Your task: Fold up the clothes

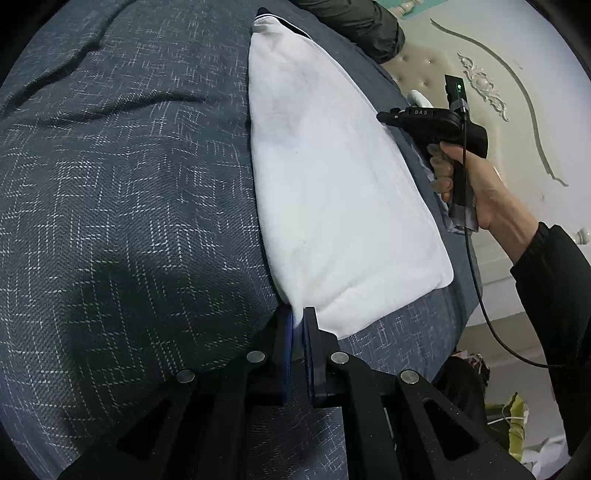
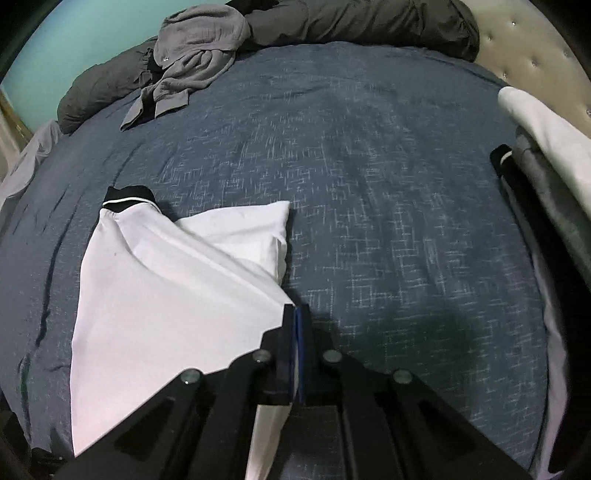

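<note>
A white garment (image 1: 332, 192) with a black, white-striped trim (image 2: 127, 195) lies folded lengthwise on the blue patterned bedspread (image 1: 129, 184). My left gripper (image 1: 299, 314) is shut on its near corner, with white cloth showing between the blue pads. At the garment's far edge a person's hand (image 1: 476, 192) holds my right gripper (image 1: 382, 117). In the right wrist view the right gripper (image 2: 297, 310) is shut on a white corner of the garment (image 2: 166, 295), which rises in a taut fold from the bed and hangs under the fingers.
A crumpled grey garment (image 2: 192, 55) and a dark duvet (image 2: 369, 22) lie at the bed's far side. A stack of folded clothes (image 2: 546, 147) sits at the right edge. A cream headboard (image 1: 480, 74) and bags on the floor (image 1: 509, 417) flank the bed.
</note>
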Demonstrator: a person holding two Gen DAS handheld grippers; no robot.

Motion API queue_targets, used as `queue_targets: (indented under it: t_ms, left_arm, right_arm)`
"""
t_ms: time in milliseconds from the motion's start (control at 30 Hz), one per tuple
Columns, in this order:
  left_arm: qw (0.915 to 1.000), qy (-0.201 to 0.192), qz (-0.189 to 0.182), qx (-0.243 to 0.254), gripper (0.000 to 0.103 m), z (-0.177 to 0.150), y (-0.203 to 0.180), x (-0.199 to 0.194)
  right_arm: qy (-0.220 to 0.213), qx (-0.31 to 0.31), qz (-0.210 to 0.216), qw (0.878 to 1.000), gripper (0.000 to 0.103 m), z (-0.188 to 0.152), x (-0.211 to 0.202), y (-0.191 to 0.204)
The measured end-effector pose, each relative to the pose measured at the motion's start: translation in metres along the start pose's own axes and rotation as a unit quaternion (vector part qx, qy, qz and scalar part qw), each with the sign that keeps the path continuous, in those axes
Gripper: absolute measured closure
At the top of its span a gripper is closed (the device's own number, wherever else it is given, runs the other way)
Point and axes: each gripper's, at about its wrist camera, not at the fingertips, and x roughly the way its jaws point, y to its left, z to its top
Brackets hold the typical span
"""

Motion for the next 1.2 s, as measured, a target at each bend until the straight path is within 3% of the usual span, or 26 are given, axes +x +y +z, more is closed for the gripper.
queue_targets:
  t_ms: [167,233,267,400,467,567,700,800,967,1200]
  left_arm:
    - [1.0000,-0.001,0.005,-0.003,0.098,-0.002,-0.006,0.002]
    - [1.0000,-0.002,0.007,-0.005,0.098,-0.002,-0.007,0.002]
    - [0.9999,-0.003,0.007,-0.009,0.097,-0.002,-0.008,0.002]
    - [0.9997,-0.009,0.008,-0.021,0.095,0.000,-0.011,0.001]
    - [0.9996,-0.011,0.001,-0.028,0.081,0.001,-0.014,0.002]
    - [0.9996,-0.014,-0.002,-0.026,0.067,0.001,-0.023,0.004]
    - [0.9994,-0.017,0.004,-0.030,0.066,0.007,-0.022,0.007]
    - [0.9991,-0.020,0.004,-0.038,0.066,0.009,-0.017,0.004]
    - [0.9987,-0.023,-0.004,-0.045,0.066,0.014,-0.014,0.008]
    - [0.9977,-0.031,-0.019,-0.056,0.066,0.018,-0.010,0.011]
  right_arm:
    - [0.005,0.025,0.009,1.000,0.101,-0.002,-0.005,-0.004]
    - [0.002,0.037,0.006,0.999,0.085,-0.006,-0.015,-0.008]
    - [0.001,0.042,0.003,0.999,0.071,-0.009,-0.022,-0.010]
    - [-0.004,0.054,0.045,0.998,0.063,-0.035,-0.056,-0.012]
    - [0.011,0.051,0.065,0.997,0.063,-0.058,-0.069,-0.010]
    - [0.037,0.050,0.094,0.994,0.059,-0.093,-0.085,-0.008]
    - [0.082,0.068,0.125,0.986,0.052,-0.141,-0.095,-0.009]
    - [0.103,0.079,0.123,0.984,0.050,-0.166,-0.093,-0.012]
    - [0.099,0.119,0.147,0.977,0.046,-0.188,-0.094,-0.019]
    - [0.096,0.119,0.154,0.976,0.045,-0.194,-0.092,-0.004]
